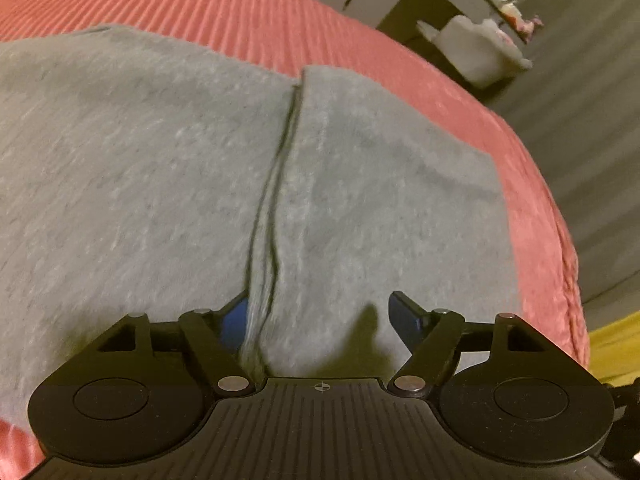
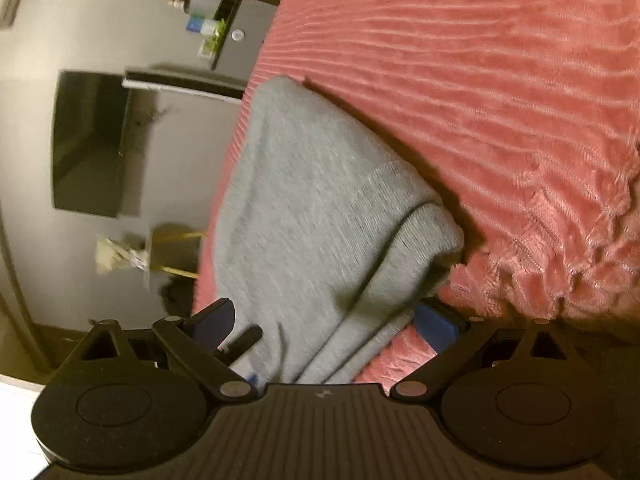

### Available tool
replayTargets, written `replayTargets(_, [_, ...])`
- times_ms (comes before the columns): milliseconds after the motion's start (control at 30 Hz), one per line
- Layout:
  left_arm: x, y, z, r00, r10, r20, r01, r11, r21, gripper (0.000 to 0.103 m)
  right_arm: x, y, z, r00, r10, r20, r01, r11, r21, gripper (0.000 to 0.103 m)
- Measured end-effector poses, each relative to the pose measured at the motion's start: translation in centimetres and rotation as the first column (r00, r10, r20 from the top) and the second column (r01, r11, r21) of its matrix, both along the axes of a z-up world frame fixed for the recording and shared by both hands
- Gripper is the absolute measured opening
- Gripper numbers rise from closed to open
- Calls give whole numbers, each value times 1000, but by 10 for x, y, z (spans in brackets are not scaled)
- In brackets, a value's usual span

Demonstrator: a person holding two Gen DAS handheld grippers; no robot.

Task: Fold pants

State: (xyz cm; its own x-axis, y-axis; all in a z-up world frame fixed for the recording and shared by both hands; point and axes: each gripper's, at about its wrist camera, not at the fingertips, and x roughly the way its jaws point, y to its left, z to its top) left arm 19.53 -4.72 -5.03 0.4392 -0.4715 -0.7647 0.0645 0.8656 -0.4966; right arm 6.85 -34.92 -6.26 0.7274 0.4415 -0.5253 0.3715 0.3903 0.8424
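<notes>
Pants [image 1: 160, 168] lie on the bedspread [image 1: 240, 12].

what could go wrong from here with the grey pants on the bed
1. The grey pants lie close to the edge of the pink bedspread; a tug could slide them off the bed.
2. The left hand-held gripper stands open over the fold seam, so the loose layers may spring apart.
3. Cloth bunches between the right hand-held gripper fingers and may snag.

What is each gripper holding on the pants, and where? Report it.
Nothing is clamped. The left gripper stands open over the gray pants. The right gripper is open too, fabric passing loosely between its fingers.
</notes>
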Motion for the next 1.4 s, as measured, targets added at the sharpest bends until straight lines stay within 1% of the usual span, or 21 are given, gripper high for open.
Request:
replayTargets(33, [2,-1,0,1000,4,-2,-4,1000,-22,71,0,2,1,1000,-2,2,2,1000,-17,97])
replayTargets(133, [9,2,-4,999,31,-29,-33,996,-77,40,2,3,3,1000,-26,16,27,999,-43,87])
replayTargets(167, [10,5,-3,1000,26,-18,-27,996,-81,25,2,2,4,998,-39,42,40,999,-33,67])
replayTargets(200, [10,6,-2,1000,16,-1,-16,997,-75,20,1,1,6,997,-50,65,53,998,-33,54])
replayTargets(267, [10,16,-5,1000,12,5,-12,998,-66,22,-2,0,8,993,-69,100,73,997,-41,53])
replayTargets(333, [19,21,-9,998,55,-6,-55,996,-71,33,-1,-1,5,993,-90,72,92,995,-35,53])
replayTargets(400, [29,22,-13,997,72,-23,-74,990,-121,58,0,-6,-2,990,-132,42,133,991,-11,70])
replayTargets(467, [40,23,-18,994,86,-68,-98,975,-201,74,3,-10,-9,984,-174,36,173,984,32,70])
replayTargets(533, [54,19,-22,990,88,-108,-112,962,-249,74,3,-14,-16,976,-213,31,211,975,68,69])
replayTargets(567, [60,17,-25,987,98,-125,-127,961,-247,61,3,-14,-19,973,-229,20,227,971,78,58])
replayTargets(600, [64,14,-26,986,104,-133,-132,966,-223,26,3,-15,-22,970,-245,-2,244,966,82,37])
replayTargets(633, [69,10,-26,986,98,-136,-122,976,-178,18,3,-16,-25,966,-258,-29,259,962,85,28])
replayTargets(700, [72,5,-18,993,66,-100,-80,986,-146,16,4,-18,-29,964,-262,-52,266,959,100,16])
replayTargets(800, [59,3,9,1000,30,8,-29,993,-115,15,4,-17,-24,972,-233,-7,233,971,54,13])
replayTargets(1000, [23,31,78,967,21,255,-1,997,-78,15,1,10,21,982,-103,158,126,982,-143,10])
replayTargets(1133, [-3,60,87,936,18,351,-20,1000,1,17,-5,29,31,978,-18,207,49,988,-149,11])
replayTargets(1200, [-1,67,58,955,22,295,-59,992,116,37,3,40,21,994,17,108,4,982,-191,19])
replayTargets(1267, [8,78,22,976,107,192,-148,965,215,41,19,49,4,994,34,-100,-58,968,-246,30])
replayTargets(1300, [10,84,7,976,147,159,-181,956,232,44,23,49,1,992,45,-117,-72,968,-239,30])
replayTargets(1333, [9,94,-4,974,176,141,-201,960,193,47,24,49,5,993,60,-105,-84,966,-246,32])
replayTargets(1400, [6,109,-9,966,230,120,-240,968,76,53,21,49,15,991,110,-70,-125,957,-261,59])
